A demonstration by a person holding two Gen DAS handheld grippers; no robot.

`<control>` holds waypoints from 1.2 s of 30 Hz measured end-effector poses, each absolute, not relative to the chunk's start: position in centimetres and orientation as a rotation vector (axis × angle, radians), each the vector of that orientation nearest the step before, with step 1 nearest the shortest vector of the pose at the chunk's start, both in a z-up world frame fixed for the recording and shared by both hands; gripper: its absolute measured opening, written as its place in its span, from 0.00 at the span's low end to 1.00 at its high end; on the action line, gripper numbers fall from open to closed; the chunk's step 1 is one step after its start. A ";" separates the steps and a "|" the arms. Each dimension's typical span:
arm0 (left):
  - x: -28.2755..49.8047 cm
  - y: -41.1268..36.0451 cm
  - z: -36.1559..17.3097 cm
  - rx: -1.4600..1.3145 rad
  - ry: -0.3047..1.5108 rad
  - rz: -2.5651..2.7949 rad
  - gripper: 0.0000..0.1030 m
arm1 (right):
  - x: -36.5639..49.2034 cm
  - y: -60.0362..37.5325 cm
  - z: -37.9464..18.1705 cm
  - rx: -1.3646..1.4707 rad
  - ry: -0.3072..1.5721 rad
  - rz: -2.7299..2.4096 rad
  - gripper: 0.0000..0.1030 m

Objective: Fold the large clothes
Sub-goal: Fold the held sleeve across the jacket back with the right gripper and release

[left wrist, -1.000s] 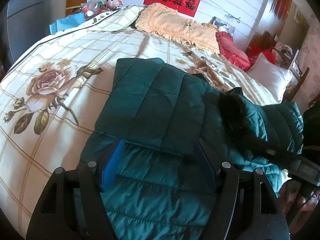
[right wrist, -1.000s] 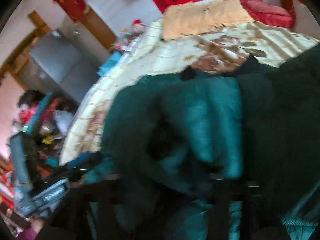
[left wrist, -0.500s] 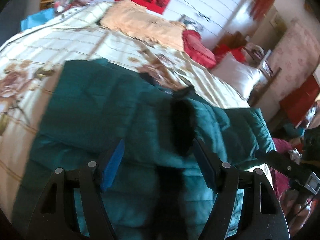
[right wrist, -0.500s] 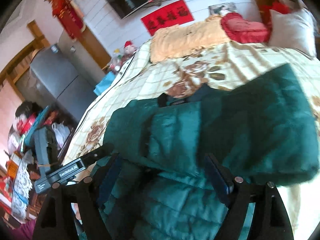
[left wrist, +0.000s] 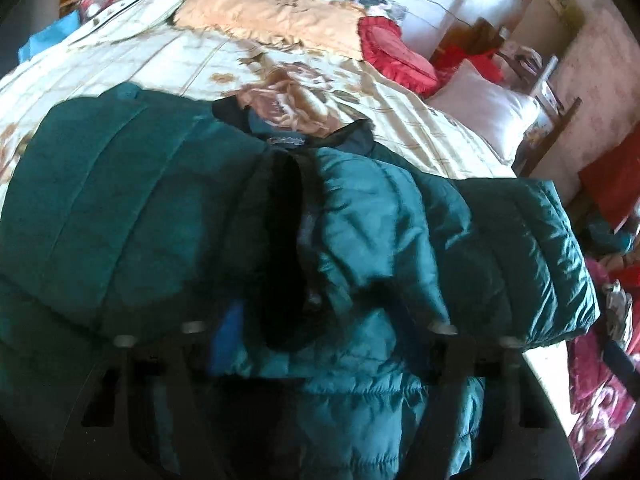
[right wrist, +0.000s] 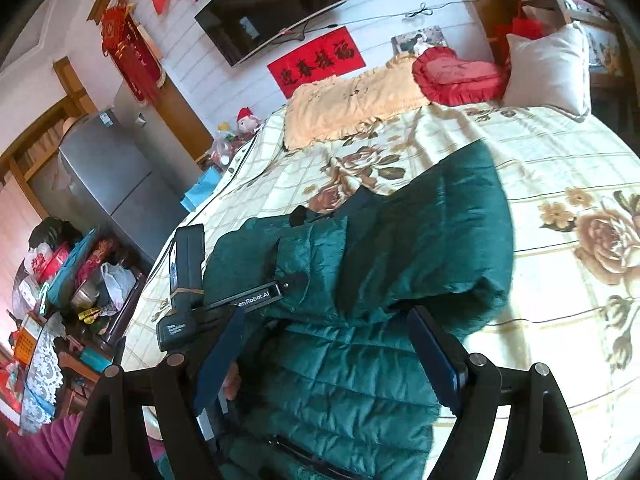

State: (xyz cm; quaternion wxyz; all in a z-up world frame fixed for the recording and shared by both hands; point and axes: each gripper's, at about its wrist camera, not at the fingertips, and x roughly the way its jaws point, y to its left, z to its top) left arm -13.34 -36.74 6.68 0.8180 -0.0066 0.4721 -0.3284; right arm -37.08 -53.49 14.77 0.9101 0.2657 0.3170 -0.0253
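Note:
A dark green quilted puffer jacket (left wrist: 120, 208) lies on the floral bedspread (left wrist: 160, 64), both sleeves folded in over its body, black collar at the far end. It also shows in the right wrist view (right wrist: 400, 248). My left gripper (left wrist: 320, 340) is open, its fingers low over the jacket's middle, with dark fabric between them. My right gripper (right wrist: 328, 352) is open above the jacket's lower body, holding nothing. The left gripper's body (right wrist: 188, 280) shows at the jacket's left edge in the right wrist view.
A peach pillow (right wrist: 352, 100), a red heart cushion (right wrist: 456, 76) and a white pillow (right wrist: 548, 64) lie at the bed's head. A grey fridge (right wrist: 104, 184) and a cluttered side table (right wrist: 68, 288) stand left of the bed.
The right gripper has let go of the right sleeve, which now lies folded over the jacket, and pulled back. The left gripper has swung right toward the jacket's middle.

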 end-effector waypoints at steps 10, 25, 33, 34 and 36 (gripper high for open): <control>-13.3 -33.0 9.7 0.005 0.881 -0.694 0.10 | -37.4 -54.6 14.6 0.574 0.630 -0.112 0.79; -5.8 -19.0 10.9 -0.045 0.821 -0.434 0.10 | -30.8 -53.6 11.3 0.568 0.727 -0.207 0.79; -4.7 -18.5 7.7 -0.002 0.855 -0.381 0.10 | -24.5 -50.8 8.3 0.460 0.787 -0.271 0.63; -4.4 -18.4 7.2 -0.008 0.865 -0.372 0.10 | -23.9 -50.6 7.7 0.439 0.796 -0.300 0.61; -4.1 -18.3 6.5 -0.016 0.877 -0.358 0.10 | -22.8 -50.5 6.4 0.418 0.814 -0.325 0.61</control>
